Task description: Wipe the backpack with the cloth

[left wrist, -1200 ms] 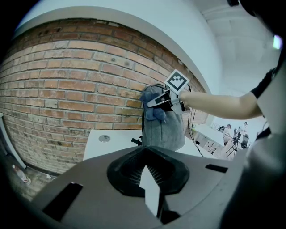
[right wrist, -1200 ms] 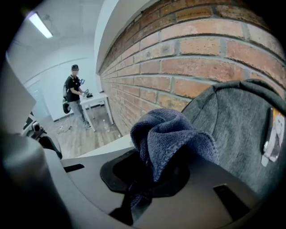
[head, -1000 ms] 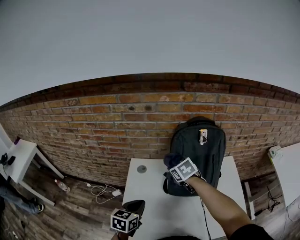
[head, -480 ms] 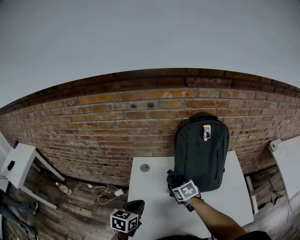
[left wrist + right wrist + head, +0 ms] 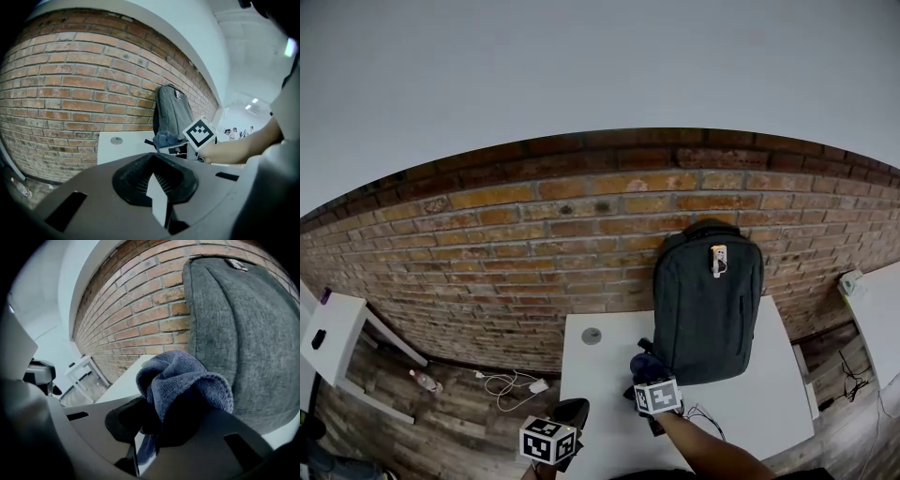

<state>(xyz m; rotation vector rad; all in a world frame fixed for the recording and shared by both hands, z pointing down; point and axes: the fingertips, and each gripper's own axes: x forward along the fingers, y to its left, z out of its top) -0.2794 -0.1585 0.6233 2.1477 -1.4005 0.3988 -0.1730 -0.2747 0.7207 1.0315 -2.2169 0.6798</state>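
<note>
The right gripper (image 5: 140, 439) is clamped on a bunched blue cloth (image 5: 185, 380), whose folds stand out past the jaws; the left gripper (image 5: 157, 190) is closed with nothing between its jaws, and is held low, nearer the person and to the left of the right one.

The grey backpack (image 5: 708, 305) stands upright just beyond the right gripper, and ahead and to the right of it, with its back against the brick wall (image 5: 525, 234); the cloth is held at the lower left corner of the pack's front, and whether it actually presses on the fabric cannot be told.

The wiping is judged to be under way, with the low end of the front panel in hand; most of the panel rises above the gripper. For the next move, the cloth would need to be pressed flat against the fabric and drawn upward or across; since the pack is only propped, a steadying hold from the idle left gripper may be called for.

A white bench (image 5: 600, 375) carries the pack; a small round disc (image 5: 592, 336) is set in it, ahead and to the left of the right gripper. A wooden floor (image 5: 441, 422) with a loose white cable (image 5: 508, 382) lies further left, and a white side table (image 5: 333, 328) beyond that.
</note>
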